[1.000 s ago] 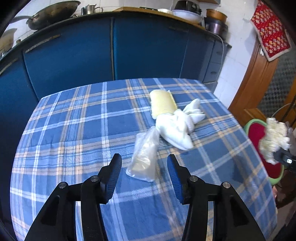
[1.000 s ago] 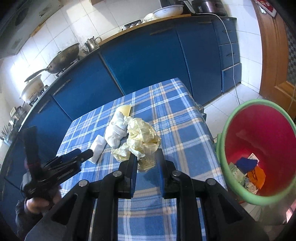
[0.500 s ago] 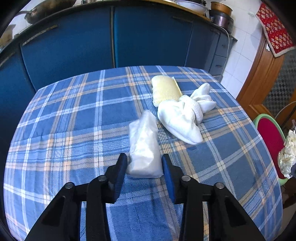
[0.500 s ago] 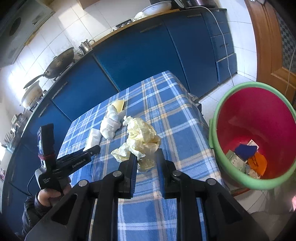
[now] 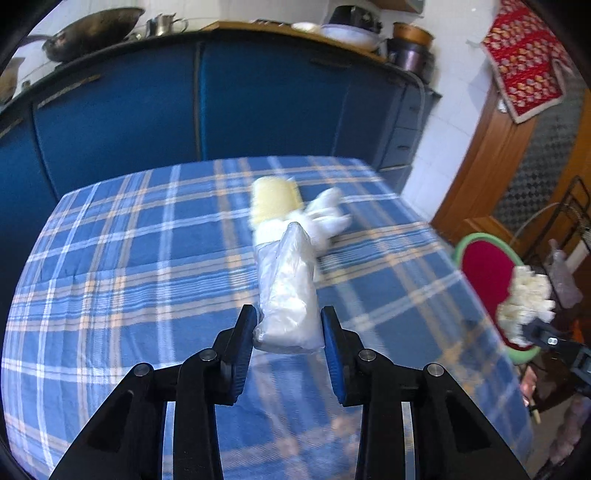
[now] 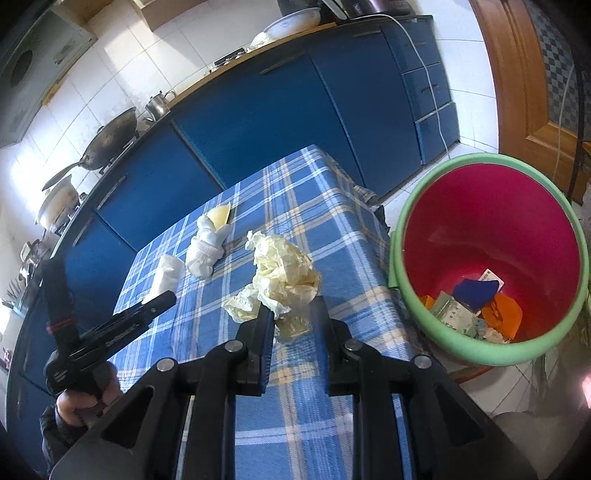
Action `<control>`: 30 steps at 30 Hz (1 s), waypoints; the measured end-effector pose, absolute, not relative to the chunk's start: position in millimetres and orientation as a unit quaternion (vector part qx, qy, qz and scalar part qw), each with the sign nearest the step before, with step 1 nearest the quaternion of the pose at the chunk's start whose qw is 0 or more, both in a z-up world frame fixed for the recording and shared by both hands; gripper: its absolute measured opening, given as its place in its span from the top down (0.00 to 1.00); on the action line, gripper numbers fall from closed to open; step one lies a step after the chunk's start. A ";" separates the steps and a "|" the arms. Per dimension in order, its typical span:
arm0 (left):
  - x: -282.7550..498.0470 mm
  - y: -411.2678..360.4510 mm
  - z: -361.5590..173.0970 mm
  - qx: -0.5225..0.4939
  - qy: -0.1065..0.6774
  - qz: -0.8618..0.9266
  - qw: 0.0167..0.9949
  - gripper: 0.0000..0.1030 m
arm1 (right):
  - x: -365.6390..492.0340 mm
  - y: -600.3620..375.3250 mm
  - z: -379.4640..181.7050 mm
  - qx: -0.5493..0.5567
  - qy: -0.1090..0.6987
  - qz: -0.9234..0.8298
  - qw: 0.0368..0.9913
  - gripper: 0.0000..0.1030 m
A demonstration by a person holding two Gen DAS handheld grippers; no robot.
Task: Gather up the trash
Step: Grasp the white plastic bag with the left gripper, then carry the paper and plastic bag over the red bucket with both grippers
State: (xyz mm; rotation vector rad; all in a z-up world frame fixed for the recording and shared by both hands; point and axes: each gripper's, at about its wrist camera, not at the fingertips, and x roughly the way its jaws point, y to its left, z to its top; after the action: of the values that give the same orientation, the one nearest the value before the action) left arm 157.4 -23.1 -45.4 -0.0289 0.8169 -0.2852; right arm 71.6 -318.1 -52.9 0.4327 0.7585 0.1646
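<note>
My left gripper [image 5: 288,328] is shut on a clear plastic bag [image 5: 286,295] and holds it above the blue plaid tablecloth [image 5: 129,277]. The bag also shows in the right wrist view [image 6: 168,273]. My right gripper [image 6: 293,314] is shut on a crumpled yellowish plastic bag [image 6: 282,273], held over the table's right edge next to a green bin with a red inside [image 6: 491,221]. That wad shows in the left wrist view [image 5: 526,299] in front of the bin [image 5: 484,266]. A white cloth bundle [image 5: 325,218] and a yellow sponge [image 5: 275,199] lie on the table.
The bin holds several scraps of trash [image 6: 472,299]. Blue cabinets [image 5: 221,107] stand behind the table, with a wok [image 5: 92,33] and pots on the counter. A wooden door [image 6: 524,74] is at the right.
My left gripper closed on the clear bag and lifted it off the cloth. My right gripper moved with its wad closer to the bin.
</note>
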 end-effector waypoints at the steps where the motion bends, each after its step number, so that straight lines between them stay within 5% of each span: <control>1: 154.9 -27.0 -41.9 -0.014 0.392 -0.146 0.908 0.64 | 70.4 -320.4 -52.4 0.211 0.365 0.077 0.903 0.78; 30: 131.4 -181.6 -20.4 0.022 0.381 -0.309 0.871 0.64 | 46.2 -433.4 -67.9 0.261 0.349 -0.061 0.898 0.75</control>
State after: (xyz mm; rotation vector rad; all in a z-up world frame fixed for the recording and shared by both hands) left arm 131.4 -181.6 -20.4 0.0467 0.7963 -0.6455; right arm 46.2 -433.4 -67.9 0.5397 0.7223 -0.1265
